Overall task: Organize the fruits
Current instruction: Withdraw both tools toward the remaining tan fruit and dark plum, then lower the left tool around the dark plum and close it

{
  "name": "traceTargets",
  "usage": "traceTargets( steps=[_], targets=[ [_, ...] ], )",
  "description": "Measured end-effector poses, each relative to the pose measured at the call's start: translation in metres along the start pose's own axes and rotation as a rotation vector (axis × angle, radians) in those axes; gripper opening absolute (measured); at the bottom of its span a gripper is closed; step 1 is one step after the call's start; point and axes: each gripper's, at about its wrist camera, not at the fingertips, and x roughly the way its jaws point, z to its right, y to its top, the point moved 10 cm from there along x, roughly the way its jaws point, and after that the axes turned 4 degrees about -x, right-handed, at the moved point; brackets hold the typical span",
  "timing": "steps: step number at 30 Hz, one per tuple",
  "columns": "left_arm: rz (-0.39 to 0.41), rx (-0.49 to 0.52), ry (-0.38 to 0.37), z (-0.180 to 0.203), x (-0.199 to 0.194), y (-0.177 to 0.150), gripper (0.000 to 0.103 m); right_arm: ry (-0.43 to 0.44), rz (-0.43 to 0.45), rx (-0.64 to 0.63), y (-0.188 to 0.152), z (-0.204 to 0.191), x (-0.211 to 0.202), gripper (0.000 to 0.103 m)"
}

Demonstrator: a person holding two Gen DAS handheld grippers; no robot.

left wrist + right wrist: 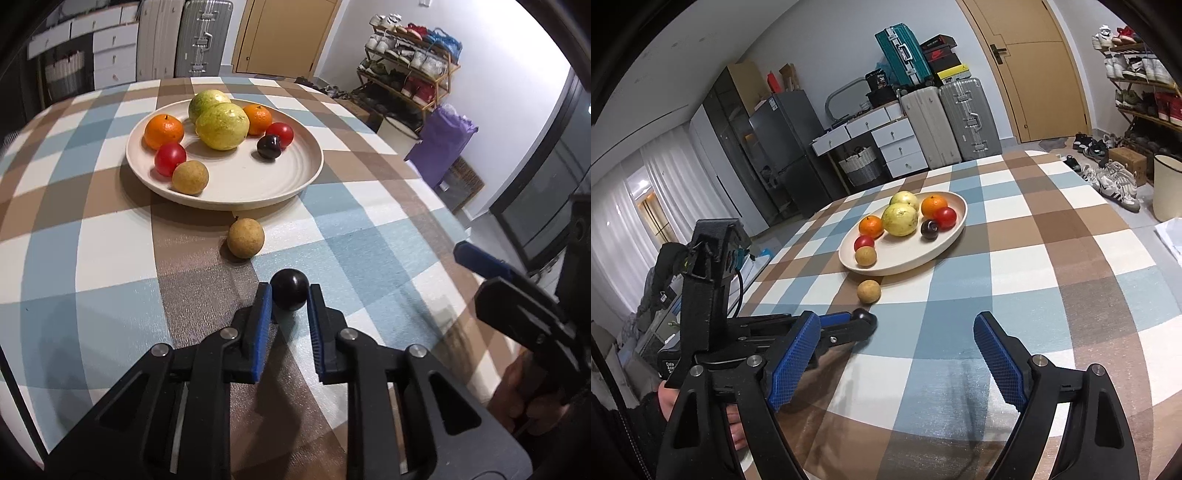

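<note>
A cream plate (295, 177) (945, 236) on the checked tablecloth holds two green-yellow guavas, two oranges, two red fruits, a dark plum (269, 146) and a tan round fruit (190, 177). A second tan fruit (245, 237) (868, 291) lies on the cloth just in front of the plate. My left gripper (290, 295) (862, 319) is shut on a second dark plum (289, 294) (861, 316) at cloth level, near that tan fruit. My right gripper (897, 332) is open and empty, above the cloth to the right of the left one.
The round table's edge (458, 221) curves close on the right. Beyond it stand a shoe rack (410, 62), a purple bag (443, 144), suitcases (956, 118), drawers and a fridge (783, 147). Bare cloth lies to the right of the plate (1052, 258).
</note>
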Motion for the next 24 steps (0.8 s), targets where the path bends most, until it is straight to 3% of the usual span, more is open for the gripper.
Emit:
traceTargets(
  steps=[17, 24],
  targets=[
    [0.007, 0.047, -0.005, 0.007, 0.003, 0.006, 0.016, -0.004, -0.022, 0.001, -0.006, 0.0, 0.004, 0.087],
    [-0.011, 0.055, 0.031, 0.004, 0.011, 0.012, 0.018, 0.0, -0.026, 0.007, -0.008, 0.001, 0.005, 0.087]
  ],
)
